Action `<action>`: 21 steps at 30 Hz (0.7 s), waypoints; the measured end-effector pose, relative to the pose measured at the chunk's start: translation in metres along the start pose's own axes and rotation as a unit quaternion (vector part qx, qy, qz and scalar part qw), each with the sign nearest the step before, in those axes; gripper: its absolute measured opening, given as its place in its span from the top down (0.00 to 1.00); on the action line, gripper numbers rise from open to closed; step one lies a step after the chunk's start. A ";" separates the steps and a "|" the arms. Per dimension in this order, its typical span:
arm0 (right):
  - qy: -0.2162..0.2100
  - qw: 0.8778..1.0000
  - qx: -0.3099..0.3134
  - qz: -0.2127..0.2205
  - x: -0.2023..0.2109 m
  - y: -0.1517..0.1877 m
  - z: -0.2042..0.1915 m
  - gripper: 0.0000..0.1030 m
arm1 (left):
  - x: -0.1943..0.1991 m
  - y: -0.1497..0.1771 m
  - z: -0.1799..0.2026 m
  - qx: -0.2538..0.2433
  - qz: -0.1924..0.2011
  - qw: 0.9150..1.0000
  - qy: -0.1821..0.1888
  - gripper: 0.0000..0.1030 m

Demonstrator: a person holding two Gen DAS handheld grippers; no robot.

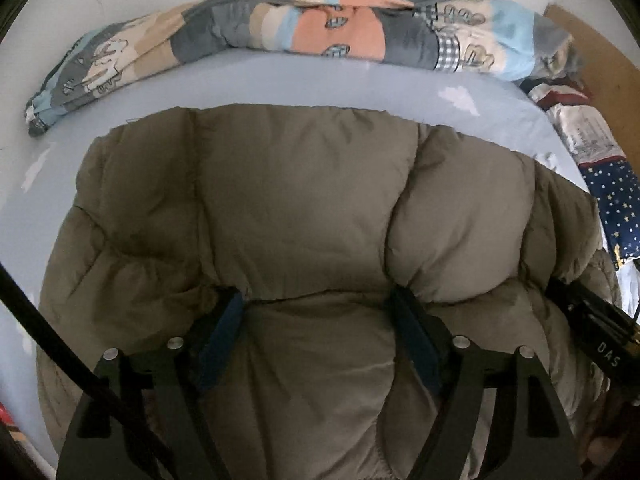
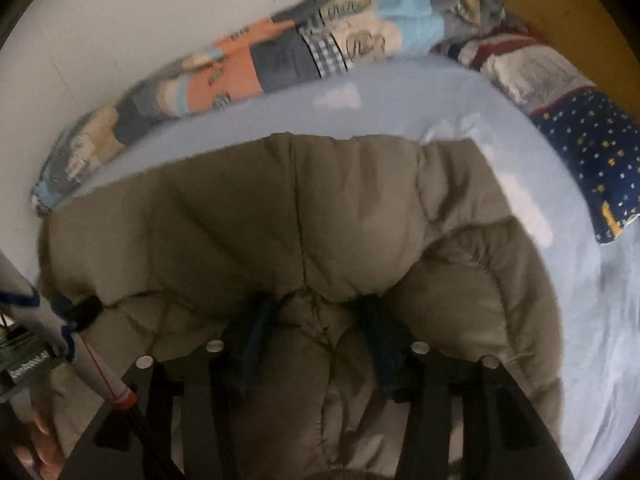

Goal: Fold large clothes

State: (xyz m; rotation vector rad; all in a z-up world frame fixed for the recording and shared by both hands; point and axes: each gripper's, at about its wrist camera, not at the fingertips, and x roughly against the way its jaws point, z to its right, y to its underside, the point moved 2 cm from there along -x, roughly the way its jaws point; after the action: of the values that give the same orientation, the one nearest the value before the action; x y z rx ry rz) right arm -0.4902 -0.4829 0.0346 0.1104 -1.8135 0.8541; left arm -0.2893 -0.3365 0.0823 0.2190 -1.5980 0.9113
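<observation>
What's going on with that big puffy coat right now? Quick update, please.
Both tools, left and right, pinching folds of the olive puffer coat. Coat on the blue bedsheet. Nothing blocking.

"DAS" shows on the other tool (image 1: 600, 344)

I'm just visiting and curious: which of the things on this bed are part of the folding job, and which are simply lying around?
Part of the job:
- puffy olive jacket
- left gripper
- right gripper

Just lying about:
- patchwork quilt rolled along the wall
- starry navy fabric
- light blue bedsheet underneath
</observation>
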 end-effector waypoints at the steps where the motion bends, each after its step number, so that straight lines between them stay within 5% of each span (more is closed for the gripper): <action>1: 0.002 1.000 -0.002 -0.009 -0.005 -0.002 0.000 0.46 | 0.002 0.000 0.000 0.001 0.001 1.000 0.001 0.25; 10: -0.027 0.999 -0.014 0.038 0.048 0.001 -0.005 0.45 | 0.073 0.062 -0.021 0.002 0.070 0.997 0.039 0.25; 16: -0.029 0.996 0.044 0.072 0.111 0.052 -0.033 0.45 | 0.109 0.132 -0.030 -0.022 0.084 0.996 0.014 0.25; 21: -0.029 0.993 0.070 0.086 0.150 0.109 -0.056 0.42 | 0.112 0.151 -0.042 -0.005 0.111 0.994 -0.012 0.25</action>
State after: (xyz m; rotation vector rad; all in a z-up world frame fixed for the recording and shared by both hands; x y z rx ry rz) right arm -0.5585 -0.3219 0.1177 0.0698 -1.8346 1.1092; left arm -0.3782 -0.1689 0.1174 0.0456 -1.6723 1.0752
